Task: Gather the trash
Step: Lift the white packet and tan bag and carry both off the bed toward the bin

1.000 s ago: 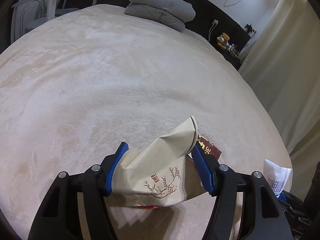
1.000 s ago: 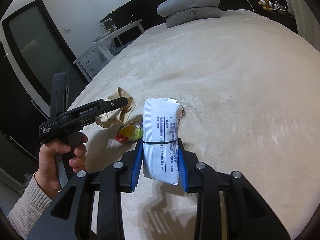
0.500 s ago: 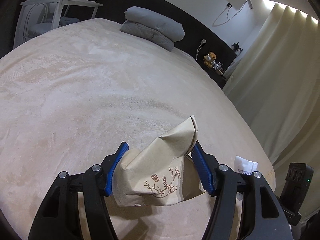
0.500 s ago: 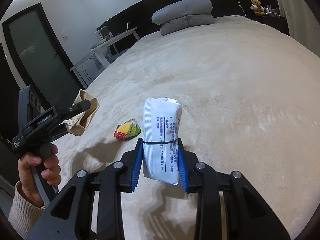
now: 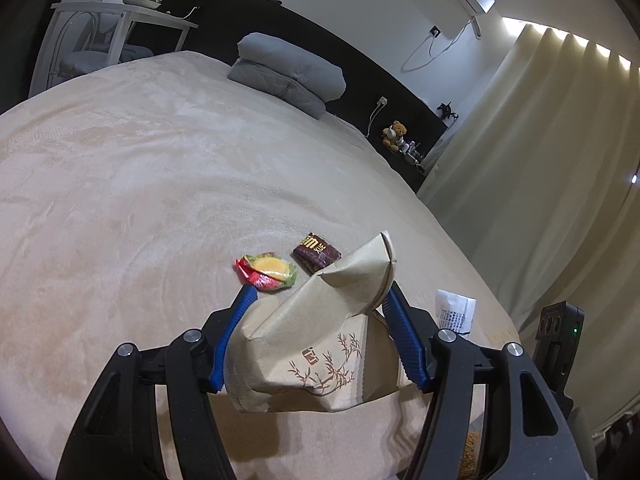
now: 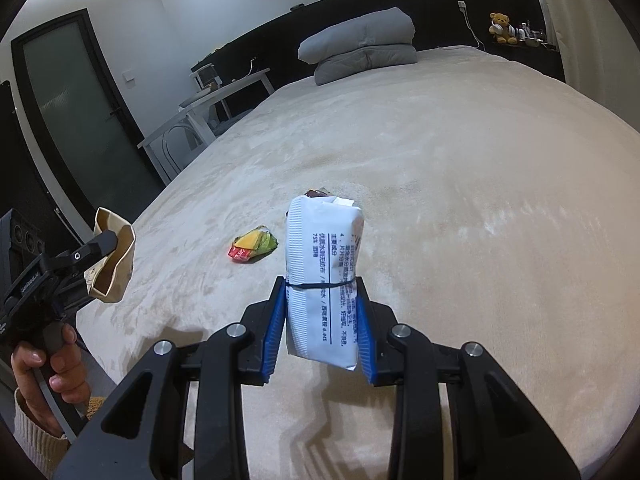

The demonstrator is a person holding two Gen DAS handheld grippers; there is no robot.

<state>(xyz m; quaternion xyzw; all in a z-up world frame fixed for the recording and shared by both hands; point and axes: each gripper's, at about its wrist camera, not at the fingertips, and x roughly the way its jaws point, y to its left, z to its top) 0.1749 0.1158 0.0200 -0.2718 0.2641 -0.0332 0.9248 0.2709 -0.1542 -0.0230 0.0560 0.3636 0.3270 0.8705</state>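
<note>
Over the beige bed (image 5: 160,184), left gripper (image 5: 318,320) clamped on a crumpled paper bag (image 5: 312,344), right gripper (image 6: 320,312) clamped on a white wipes packet (image 6: 322,280). Best to tilt the bag's mouth toward the packet before dropping it in. Can't tell what's inside the bag; still lying on the bed, a colourful wrapper (image 5: 266,272) and a brown wrapper (image 5: 316,254).

I've swung my left tool (image 5: 318,300) and its paper bag (image 5: 316,340) up and away from the bed (image 5: 140,200), uncovering the colourful wrapper (image 5: 267,271) and brown wrapper (image 5: 316,255).
</note>
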